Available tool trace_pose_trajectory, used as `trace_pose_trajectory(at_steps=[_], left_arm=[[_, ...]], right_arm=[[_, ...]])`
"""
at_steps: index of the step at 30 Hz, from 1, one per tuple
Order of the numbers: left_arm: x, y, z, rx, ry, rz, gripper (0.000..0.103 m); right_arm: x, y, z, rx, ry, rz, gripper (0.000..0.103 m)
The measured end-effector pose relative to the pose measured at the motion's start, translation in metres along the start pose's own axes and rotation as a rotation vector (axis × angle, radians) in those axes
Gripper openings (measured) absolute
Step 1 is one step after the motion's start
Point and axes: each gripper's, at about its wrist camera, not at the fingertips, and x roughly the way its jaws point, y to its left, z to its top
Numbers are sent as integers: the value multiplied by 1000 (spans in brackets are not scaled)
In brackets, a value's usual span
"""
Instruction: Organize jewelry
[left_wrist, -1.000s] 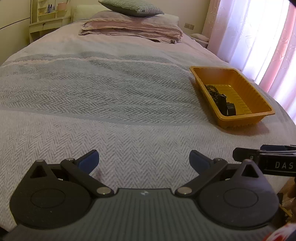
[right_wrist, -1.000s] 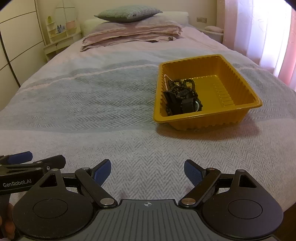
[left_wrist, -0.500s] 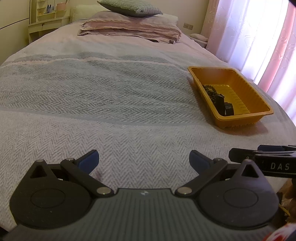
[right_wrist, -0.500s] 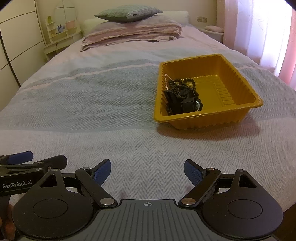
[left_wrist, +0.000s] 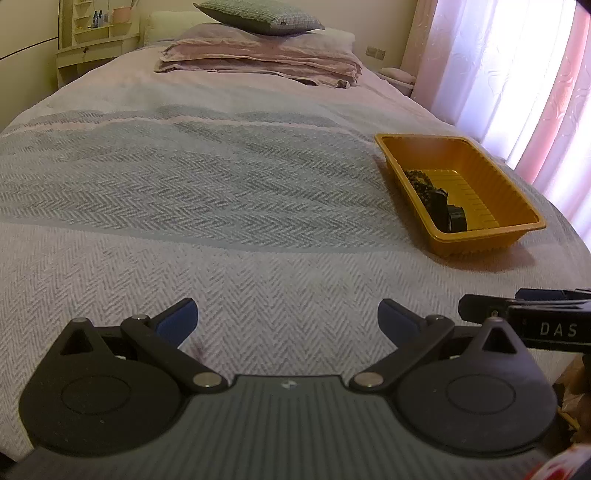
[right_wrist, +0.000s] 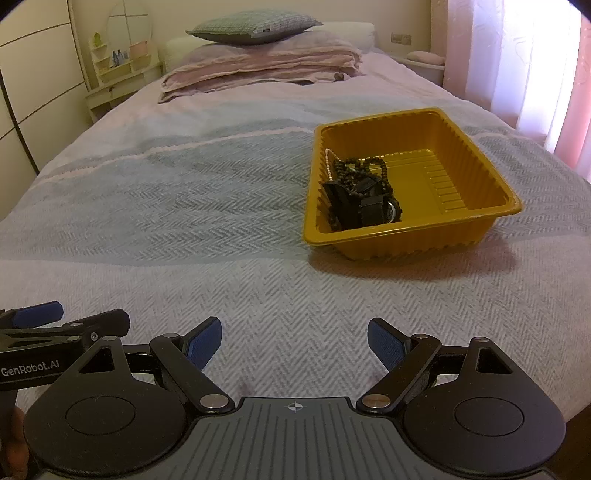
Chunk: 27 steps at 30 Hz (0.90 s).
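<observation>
Indoors, herringbone bedspread (right_wrist: 184, 221), yellow tray (right_wrist: 476, 155) of jewelry (right_wrist: 362, 195), pillows (right_wrist: 255, 26), both grippers' fingers (right_wrist: 205, 343) wide, empty

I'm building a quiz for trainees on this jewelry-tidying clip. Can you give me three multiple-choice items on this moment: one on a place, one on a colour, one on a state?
1. Where does the jewelry lie?
A. Loose on the bedspread
B. Inside the tray, at its left side as the right wrist camera sees it
C. On the pillows

2. What colour is the tray?
A. White
B. Blue
C. Yellow-orange

3. How does the right gripper stand?
A. Open, with nothing between its fingers
B. Shut on a watch
C. Shut on the tray's rim

Key:
1 B: the dark beads and watch are piled against the tray's left wall, and the bedspread around it carries nothing.
2 C: its walls and ribbed floor are yellow-orange in both views.
3 A: its blue pads stand wide apart over bare bedspread, short of the tray.
</observation>
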Motion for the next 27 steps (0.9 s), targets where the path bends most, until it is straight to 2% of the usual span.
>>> trace_pose_trajectory(at_steps=[27], left_arm=[[-4,-3,5,8,-12,-6,103]], right_arm=[[-3,1,3,-7,-9,-2,86]])
